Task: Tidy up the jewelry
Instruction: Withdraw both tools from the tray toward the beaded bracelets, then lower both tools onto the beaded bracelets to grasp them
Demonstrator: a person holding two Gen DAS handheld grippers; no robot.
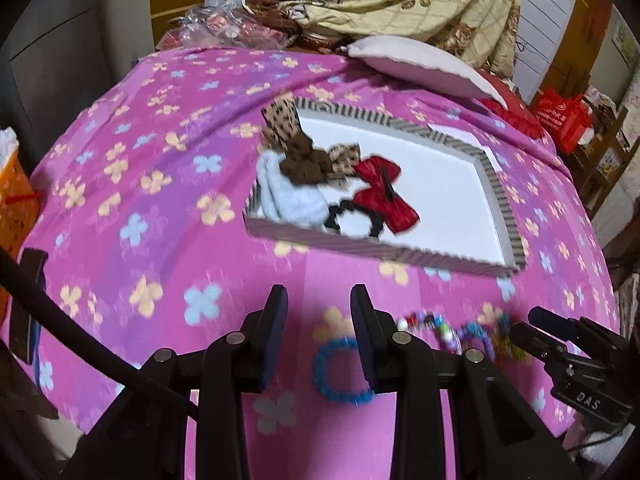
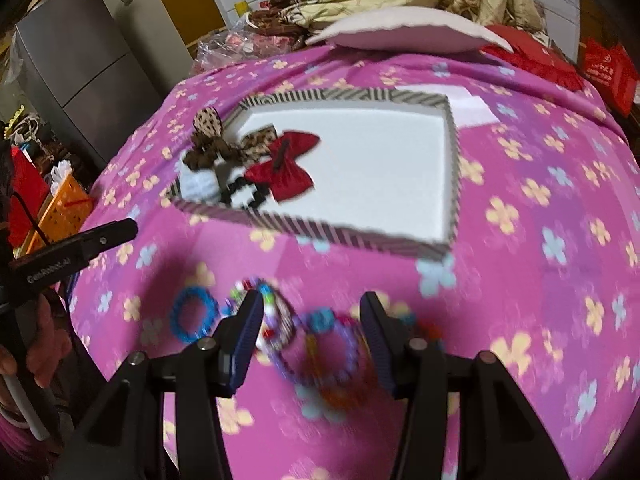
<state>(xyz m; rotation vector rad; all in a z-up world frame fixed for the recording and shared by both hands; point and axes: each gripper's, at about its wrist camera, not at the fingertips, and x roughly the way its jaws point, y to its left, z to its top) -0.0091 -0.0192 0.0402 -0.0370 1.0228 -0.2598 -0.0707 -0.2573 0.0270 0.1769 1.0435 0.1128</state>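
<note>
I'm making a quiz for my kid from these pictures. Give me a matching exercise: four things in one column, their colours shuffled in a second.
Things:
1. bow
2. bracelet
3. bedspread
4. basket

Colours:
A. orange
B. pink with flowers
C. red
D. blue

Pairs: 1-C, 2-D, 3-B, 4-A

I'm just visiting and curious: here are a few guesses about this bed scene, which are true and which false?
1. A red bow lies inside the striped tray. True.
2. The tray is completely full. False: its right part is bare white.
3. A blue bracelet lies on the pink bedspread, outside the tray. True.
4. The right gripper is clamped on the red bow. False: its jaws stand apart above the bracelets, far from the bow.
</note>
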